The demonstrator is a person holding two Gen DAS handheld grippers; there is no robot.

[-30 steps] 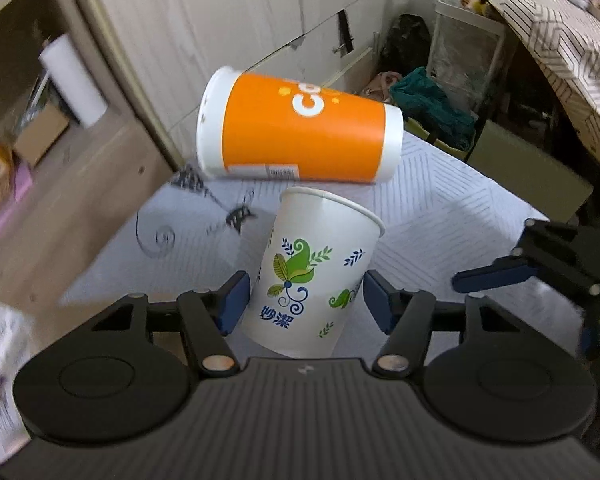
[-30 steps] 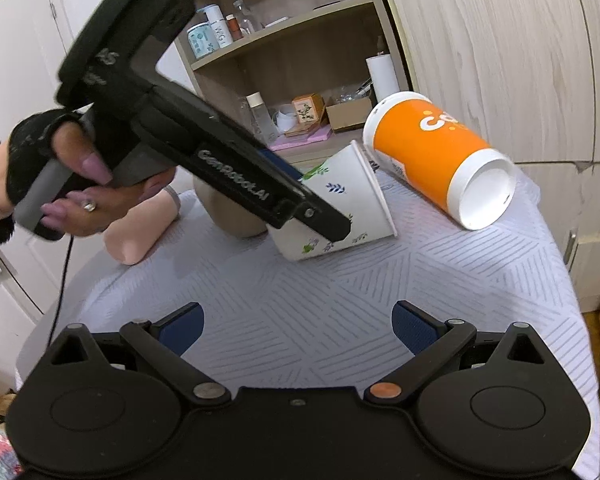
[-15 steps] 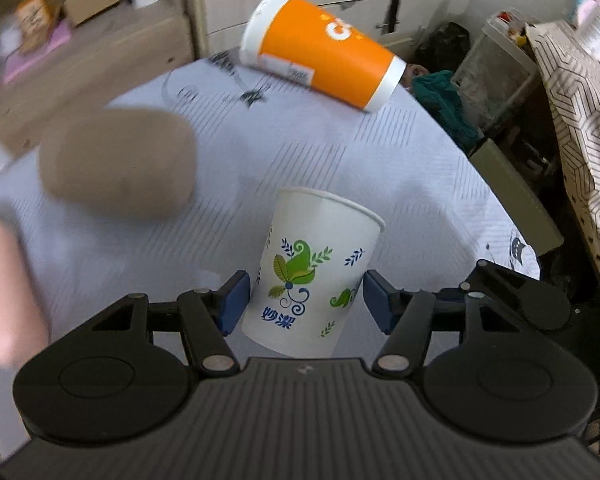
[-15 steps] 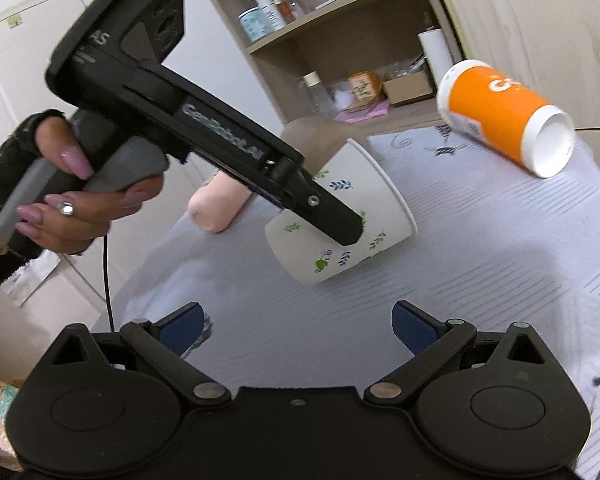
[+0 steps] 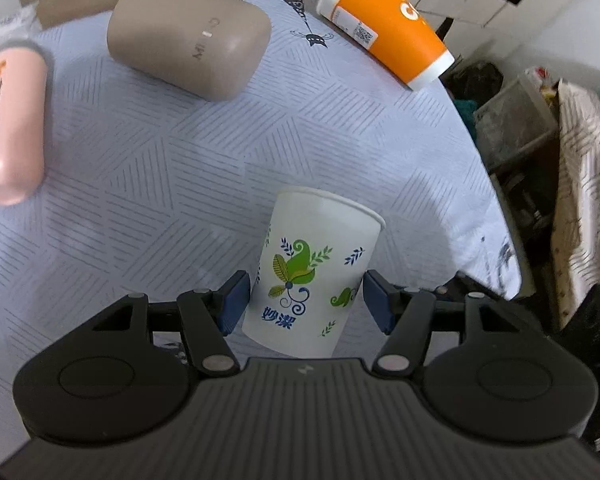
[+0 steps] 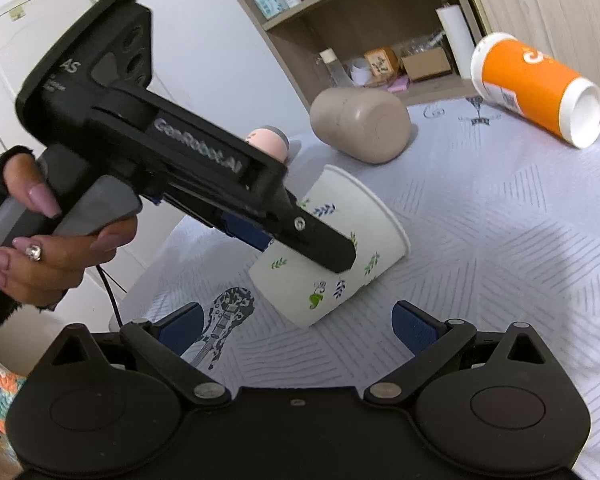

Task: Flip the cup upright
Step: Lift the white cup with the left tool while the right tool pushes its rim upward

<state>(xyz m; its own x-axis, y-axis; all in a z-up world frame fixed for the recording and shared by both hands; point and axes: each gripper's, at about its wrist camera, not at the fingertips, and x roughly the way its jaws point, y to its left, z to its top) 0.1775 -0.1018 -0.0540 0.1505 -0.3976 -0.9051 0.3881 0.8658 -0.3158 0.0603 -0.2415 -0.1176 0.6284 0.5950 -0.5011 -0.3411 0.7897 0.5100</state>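
Observation:
A white paper cup with green and blue leaf prints [image 5: 312, 276] sits between the blue pads of my left gripper [image 5: 306, 300], which is shut on its lower body. In the right wrist view the cup [image 6: 332, 248] is held tilted above the tablecloth, with its rim toward the right. My right gripper [image 6: 300, 326] is open and empty, low over the near side of the table, just below the held cup.
An orange and white cup [image 5: 388, 26] lies on its side at the far edge of the round table [image 5: 340, 140]. A taupe container [image 5: 188, 36] and a pink bottle [image 5: 8, 120] lie on the left. Shelves [image 6: 360, 20] stand behind. A crate and clutter [image 5: 512, 116] are beyond the right edge.
My left gripper has swung with the cup, so the table now lies beneath it and the taupe and pink objects have come into its view. The cup's rim has tipped further. The right gripper stays open.

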